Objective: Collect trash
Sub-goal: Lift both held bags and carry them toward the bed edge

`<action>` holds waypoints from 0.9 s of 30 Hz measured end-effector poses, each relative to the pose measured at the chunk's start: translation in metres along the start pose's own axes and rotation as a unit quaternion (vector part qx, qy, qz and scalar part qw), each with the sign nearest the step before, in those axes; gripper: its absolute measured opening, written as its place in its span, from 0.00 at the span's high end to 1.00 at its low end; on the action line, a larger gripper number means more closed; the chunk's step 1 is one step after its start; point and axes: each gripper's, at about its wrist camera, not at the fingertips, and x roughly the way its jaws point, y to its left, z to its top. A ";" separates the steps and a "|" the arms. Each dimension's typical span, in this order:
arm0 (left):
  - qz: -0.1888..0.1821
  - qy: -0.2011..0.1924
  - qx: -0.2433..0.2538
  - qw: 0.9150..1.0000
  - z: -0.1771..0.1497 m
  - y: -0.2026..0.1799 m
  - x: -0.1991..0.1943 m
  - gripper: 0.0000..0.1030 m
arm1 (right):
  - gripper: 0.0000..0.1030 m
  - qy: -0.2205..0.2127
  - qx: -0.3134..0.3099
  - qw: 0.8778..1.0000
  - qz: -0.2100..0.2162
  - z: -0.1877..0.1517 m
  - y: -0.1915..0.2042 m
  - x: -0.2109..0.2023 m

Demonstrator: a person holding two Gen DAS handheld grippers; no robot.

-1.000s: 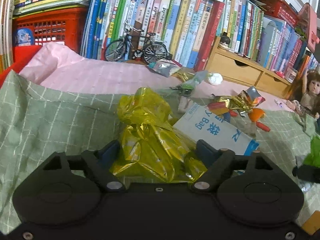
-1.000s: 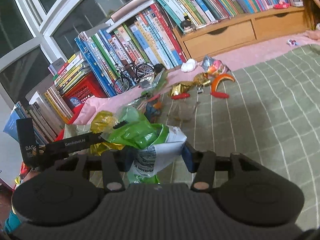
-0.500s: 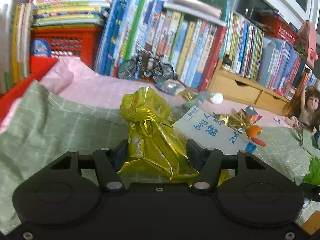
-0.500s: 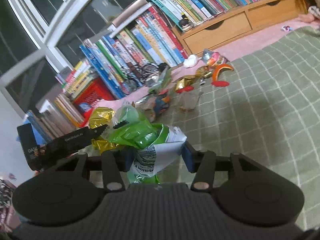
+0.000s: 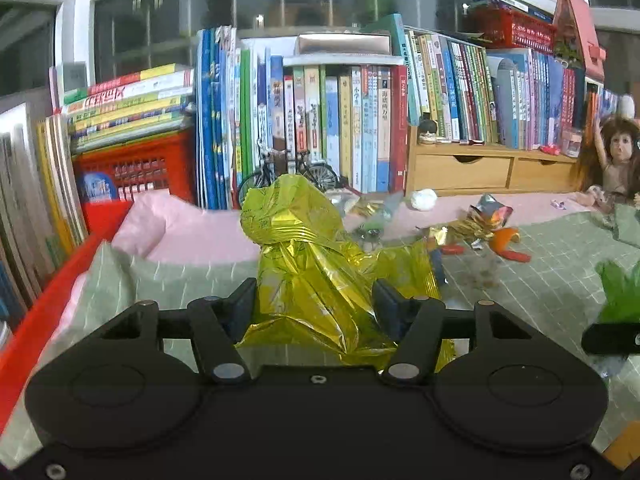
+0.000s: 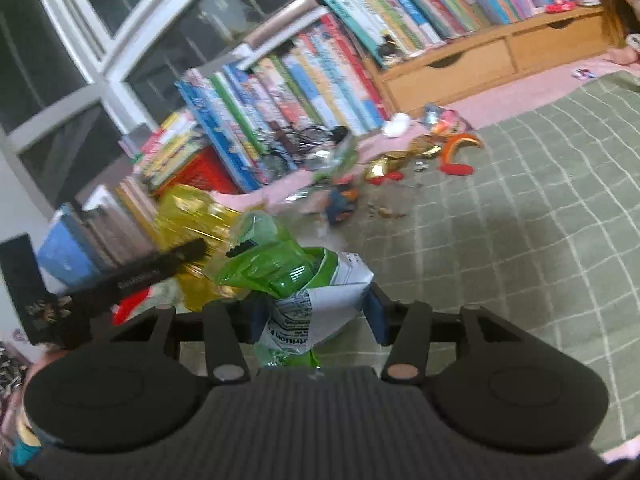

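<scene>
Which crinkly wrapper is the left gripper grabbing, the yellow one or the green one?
The shiny yellow wrapper. It sits pinched between the left gripper jaws, while the green wrapper with white printed paper is held by the right gripper.

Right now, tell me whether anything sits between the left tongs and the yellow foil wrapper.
Nothing does. The left tongs are already shut on the yellow foil wrapper, fingers pressed into its sides. The right tongs likewise grip the green snack bag. No trash bin is visible in either view.
</scene>
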 end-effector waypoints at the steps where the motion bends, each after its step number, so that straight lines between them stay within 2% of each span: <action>1: 0.013 -0.002 0.010 1.000 -0.002 0.001 -0.002 0.42 | 0.46 -0.001 -0.006 1.000 -0.001 0.000 0.002 -0.001; 3: 0.027 -0.002 0.014 1.000 -0.006 0.007 -0.006 0.42 | 0.46 -0.004 -0.015 1.000 -0.013 0.002 0.006 -0.003; 6: 0.015 0.005 -0.017 1.000 -0.007 0.023 -0.013 0.42 | 0.46 -0.009 -0.011 1.000 -0.006 0.001 0.007 -0.007; 8: 0.022 0.000 -0.008 1.000 -0.009 0.028 -0.020 0.42 | 0.46 -0.010 -0.010 1.000 -0.002 -0.002 0.008 -0.010; 17: 0.005 0.023 -0.001 1.000 -0.031 0.018 -0.050 0.42 | 0.46 0.001 -0.015 1.000 -0.004 -0.022 0.013 -0.026; 22: -0.024 0.034 -0.027 0.999 -0.046 0.015 -0.074 0.42 | 0.46 0.004 -0.040 0.999 -0.012 -0.038 0.023 -0.042; 27: -0.023 0.030 -0.015 0.999 -0.062 0.004 -0.105 0.42 | 0.46 0.004 -0.044 0.999 -0.003 -0.052 0.027 -0.060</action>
